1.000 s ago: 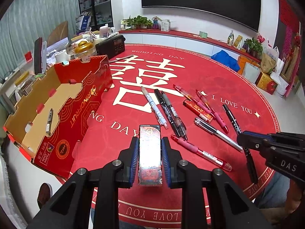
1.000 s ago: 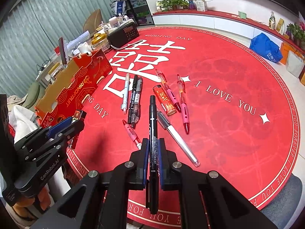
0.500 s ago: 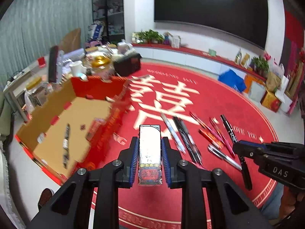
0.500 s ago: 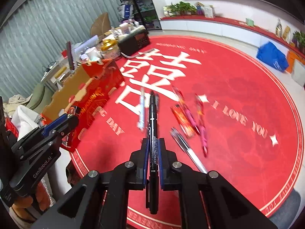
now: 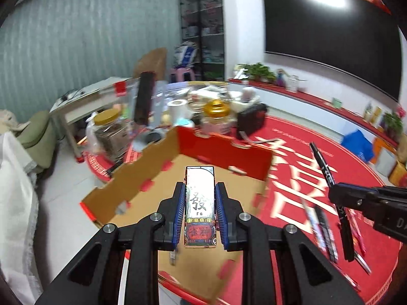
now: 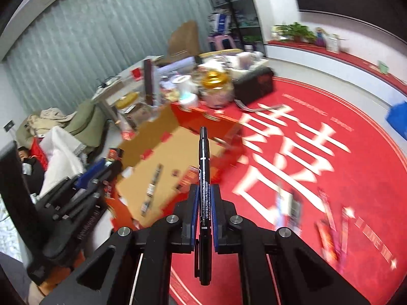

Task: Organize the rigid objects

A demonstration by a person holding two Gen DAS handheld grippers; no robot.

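Note:
My left gripper [image 5: 200,198] is shut on a small patterned box [image 5: 200,203] with a Chinese character, held above the open red cardboard box [image 5: 178,193]. My right gripper [image 6: 204,200] is shut on a black marker [image 6: 204,167], pointing toward the same cardboard box [image 6: 157,152], which holds a pen [image 6: 151,185] and small items. The right gripper also shows in the left wrist view [image 5: 338,195] with the marker [image 5: 325,170]. The left gripper shows at the left of the right wrist view [image 6: 101,170]. Several pens [image 5: 323,226] lie on the red round table [image 5: 305,267].
Jars, a paper roll, a gold-lidded container [image 5: 216,109] and a black radio [image 5: 250,120] crowd the table behind the cardboard box. A side table [image 5: 76,106] and chair stand beyond. More pens [image 6: 330,228] lie on the red table top [image 6: 330,127] at the right.
Both grippers have lifted and swung left from over the pens to above the cardboard box, each still holding its object. The views are motion-blurred.

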